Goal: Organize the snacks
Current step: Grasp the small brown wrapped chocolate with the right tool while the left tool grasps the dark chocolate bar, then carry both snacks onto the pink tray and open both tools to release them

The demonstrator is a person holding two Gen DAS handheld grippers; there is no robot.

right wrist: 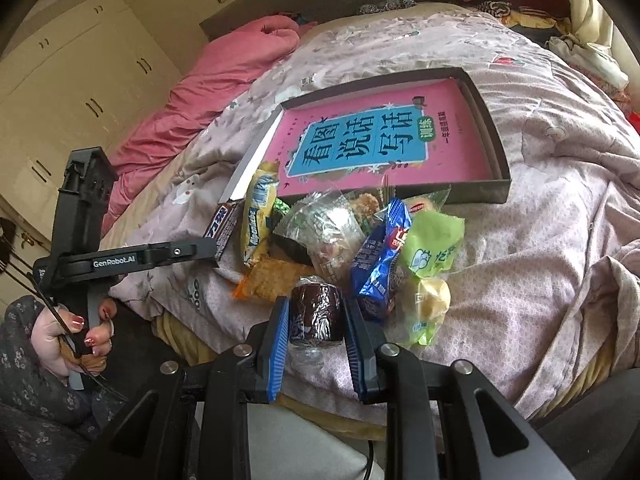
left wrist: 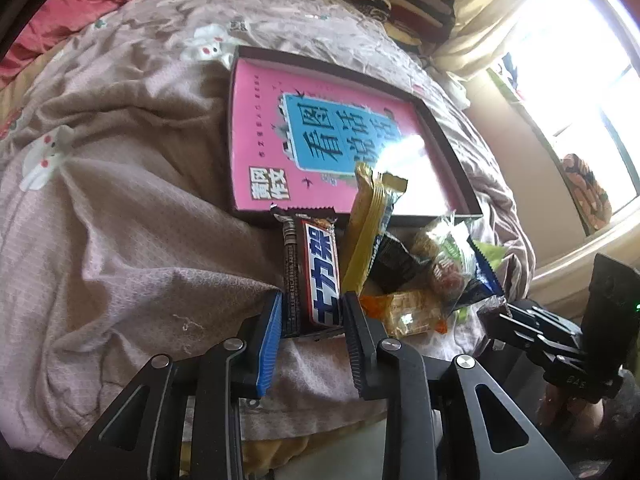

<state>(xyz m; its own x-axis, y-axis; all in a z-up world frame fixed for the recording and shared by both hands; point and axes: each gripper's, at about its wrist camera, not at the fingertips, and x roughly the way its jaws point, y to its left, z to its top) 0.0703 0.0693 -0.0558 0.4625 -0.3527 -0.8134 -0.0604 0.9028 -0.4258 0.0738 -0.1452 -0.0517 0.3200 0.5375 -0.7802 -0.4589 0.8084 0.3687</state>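
Two grippers are seen over a pile of wrapped snacks on a pink-grey quilt (left wrist: 120,240). The left gripper (left wrist: 310,316) is pinched on a Snickers bar (left wrist: 320,276), held end-on between its pads, jaws narrow and clamped on the wrapper. The right gripper (right wrist: 316,326) is pressed onto a dark brown round wrapped snack (right wrist: 318,312), jaws tight against its sides. The rest of the pile lies just in front of a shallow black box (right wrist: 496,152), which contains a pink book (right wrist: 372,140). A yellow wafer pack (right wrist: 258,216) is leaned beside the Snickers; a blue packet (right wrist: 380,260), a green packet (right wrist: 432,248), an orange cracker pack (right wrist: 268,280) and a clear-wrapped pastry (right wrist: 320,228) are heaped together, touching. A hand (right wrist: 68,336) with red nails is seen on the left gripper's handle. A pink duvet (right wrist: 224,76) lies farther up the bed.
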